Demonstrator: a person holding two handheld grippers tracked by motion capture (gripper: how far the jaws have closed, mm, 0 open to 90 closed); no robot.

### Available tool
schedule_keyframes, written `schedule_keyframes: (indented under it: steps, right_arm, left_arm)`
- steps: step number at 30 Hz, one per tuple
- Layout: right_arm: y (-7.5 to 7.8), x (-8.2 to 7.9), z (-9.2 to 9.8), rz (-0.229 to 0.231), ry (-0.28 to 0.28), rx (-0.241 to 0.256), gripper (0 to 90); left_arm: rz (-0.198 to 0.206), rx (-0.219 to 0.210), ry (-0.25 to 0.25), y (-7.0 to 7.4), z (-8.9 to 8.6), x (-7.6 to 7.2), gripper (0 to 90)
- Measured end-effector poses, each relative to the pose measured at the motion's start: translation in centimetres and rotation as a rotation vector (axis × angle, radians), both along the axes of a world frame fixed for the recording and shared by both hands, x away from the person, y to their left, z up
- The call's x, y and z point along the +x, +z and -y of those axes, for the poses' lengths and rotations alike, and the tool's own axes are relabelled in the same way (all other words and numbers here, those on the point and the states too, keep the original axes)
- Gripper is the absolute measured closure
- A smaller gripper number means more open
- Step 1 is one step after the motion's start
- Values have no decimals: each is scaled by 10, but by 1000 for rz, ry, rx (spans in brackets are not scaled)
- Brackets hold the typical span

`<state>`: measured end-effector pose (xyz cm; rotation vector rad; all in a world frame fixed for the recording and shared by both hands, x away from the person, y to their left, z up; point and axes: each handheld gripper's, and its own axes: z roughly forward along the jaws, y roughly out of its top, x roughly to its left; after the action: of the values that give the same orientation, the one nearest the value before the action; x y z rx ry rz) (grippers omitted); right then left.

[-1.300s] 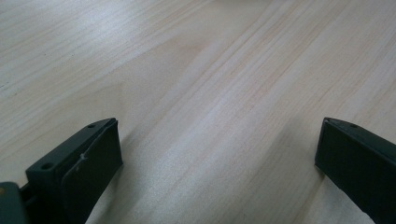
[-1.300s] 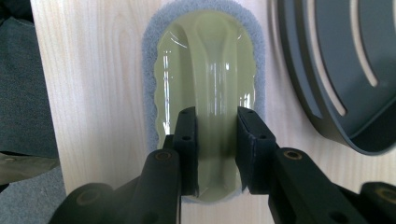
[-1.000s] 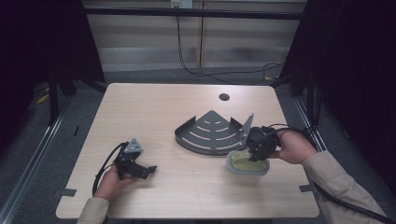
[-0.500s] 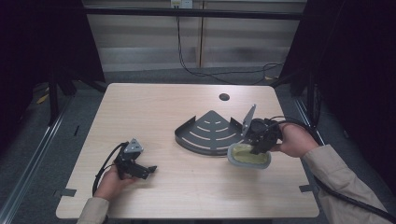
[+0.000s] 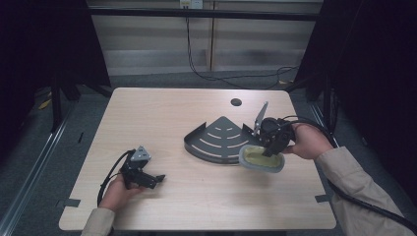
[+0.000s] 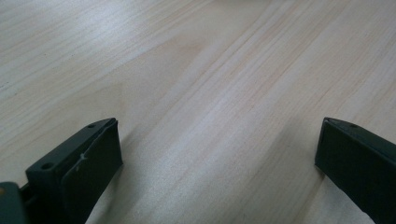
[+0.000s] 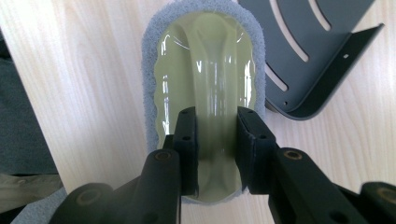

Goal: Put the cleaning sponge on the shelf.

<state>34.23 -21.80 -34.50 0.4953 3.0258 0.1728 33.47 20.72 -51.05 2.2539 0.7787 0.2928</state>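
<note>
on the table's [image 5: 196,206] right side, the right gripper [image 5: 271,145] is clamped on a scrubber [image 5: 260,160], a pale green glossy holder with a grey fuzzy pad round its rim. the right gripper view looks straight down on it: the two black jaws pinch the raised green handle ridge [image 7: 215,93] running along the scrubber's [image 7: 205,60] middle, one jaw on each side, touching it. the grey pad lies flat on the wood. just beside the scrubber, toward the table's middle, sits a dark grey fan-shaped rack [image 5: 216,140] with curved slots and a low wall; in the high view the scrubber's edge meets or slightly overlaps the rack's near corner, and whether they touch i cannot tell. in the right gripper view the rack's [image 7: 322,60] corner lies at the upper right, close to the pad. a small dark hole [image 5: 236,102] marks the table's far side.

the left gripper [image 5: 156,179] rests on the wood near the table's front left, well apart from the scrubber, held in the person's left hand [image 5: 115,189]. in the left gripper view its jaws stand wide apart with bare wood [image 6: 210,93] between them, gripping nothing.
</note>
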Motion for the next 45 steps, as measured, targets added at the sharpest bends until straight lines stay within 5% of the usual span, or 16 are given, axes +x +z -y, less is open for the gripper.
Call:
schedule_keyframes:
  steps: [45]
  right_arm:
    - [7,50,-16,60,-285,26,715]
  left_arm:
    - [-2,0,-2,0,0,0,0]
